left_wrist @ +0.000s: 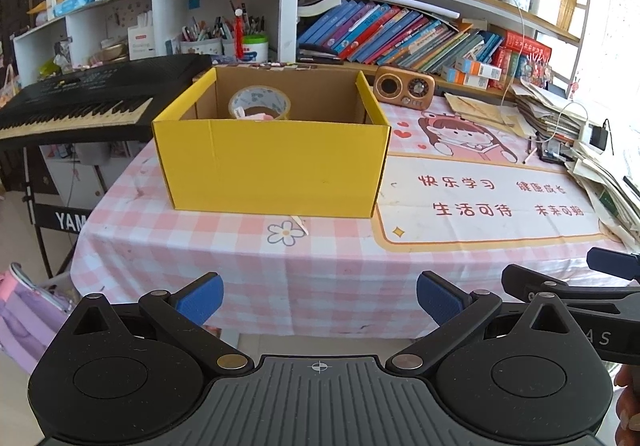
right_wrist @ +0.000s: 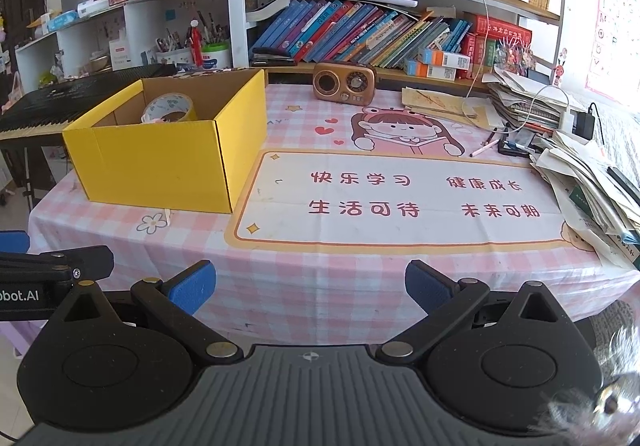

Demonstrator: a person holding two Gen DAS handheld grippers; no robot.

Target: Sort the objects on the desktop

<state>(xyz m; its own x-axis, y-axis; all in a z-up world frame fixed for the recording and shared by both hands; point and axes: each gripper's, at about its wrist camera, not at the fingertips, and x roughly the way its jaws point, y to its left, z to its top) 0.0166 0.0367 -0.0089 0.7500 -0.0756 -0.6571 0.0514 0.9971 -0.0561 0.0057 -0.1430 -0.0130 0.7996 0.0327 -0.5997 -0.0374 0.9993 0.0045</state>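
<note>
A yellow cardboard box [left_wrist: 272,161] stands open on the pink checked table; it also shows at the left in the right wrist view [right_wrist: 160,161]. Inside it a roll of clear tape [left_wrist: 260,101] [right_wrist: 168,107] leans by a small pink item. My left gripper [left_wrist: 320,300] is open and empty, held back at the table's near edge in front of the box. My right gripper [right_wrist: 310,288] is open and empty, beside the left one, facing the desk mat [right_wrist: 400,197]. A pen [right_wrist: 486,147] lies at the mat's far right.
A brown retro radio [right_wrist: 344,81] [left_wrist: 404,85] stands behind the mat. Stacks of papers [right_wrist: 592,185] fill the right side. A black keyboard [left_wrist: 80,101] sits left of the table. Bookshelves [right_wrist: 360,33] stand at the back. A charger [right_wrist: 584,125] lies by the papers.
</note>
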